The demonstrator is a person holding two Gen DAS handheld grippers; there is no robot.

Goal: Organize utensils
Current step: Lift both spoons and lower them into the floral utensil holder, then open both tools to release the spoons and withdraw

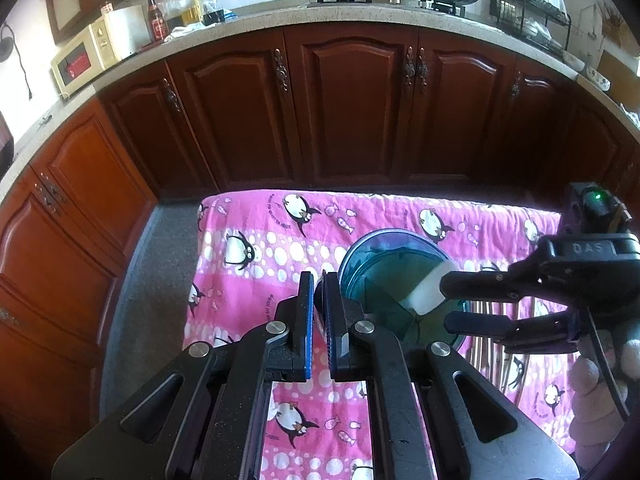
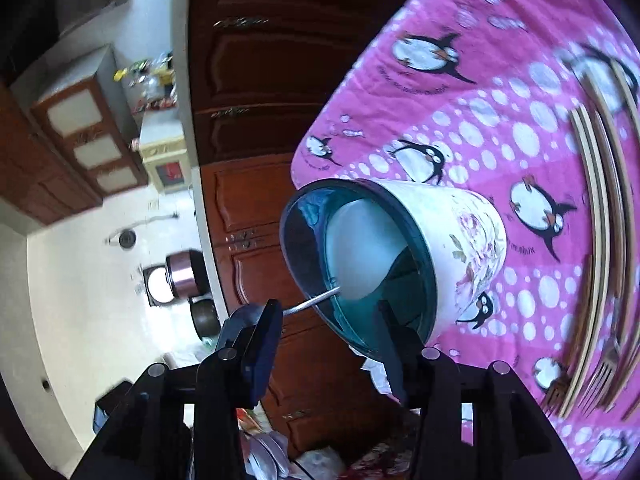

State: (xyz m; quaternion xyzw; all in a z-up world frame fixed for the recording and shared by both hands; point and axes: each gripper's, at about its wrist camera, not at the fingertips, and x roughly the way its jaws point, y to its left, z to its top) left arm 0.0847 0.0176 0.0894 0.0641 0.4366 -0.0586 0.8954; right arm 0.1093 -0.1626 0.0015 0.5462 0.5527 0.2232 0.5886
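The left hand-held gripper (image 1: 318,312) has its two blue pads almost together and pinches the near rim of the utensil holder (image 2: 460,248), a round cup with a teal inside and a white outside with printed flowers. The cup stands on the surface covered with the pink penguin cloth (image 1: 256,248). The right hand-held gripper (image 2: 332,344) stands about half open at the mouth of the cup, one finger inside the rim and one outside, and its pads press on nothing that I can see. A white spoon (image 2: 360,248) with a thin metal handle lies inside the cup, its handle pointing out over the rim toward the right gripper; I judge that it is just placed there. To do this step well, the left grip should stay firm so the cup does not tip, and the right hand should draw back straight along the handle so the fingers do not catch the spoon or the rim. Apart from the spoon and a teal divider, the cup looks empty. On the cloth, well apart from the cup, the chopsticks (image 2: 600,208) and the forks (image 2: 600,376) are not yet put away.
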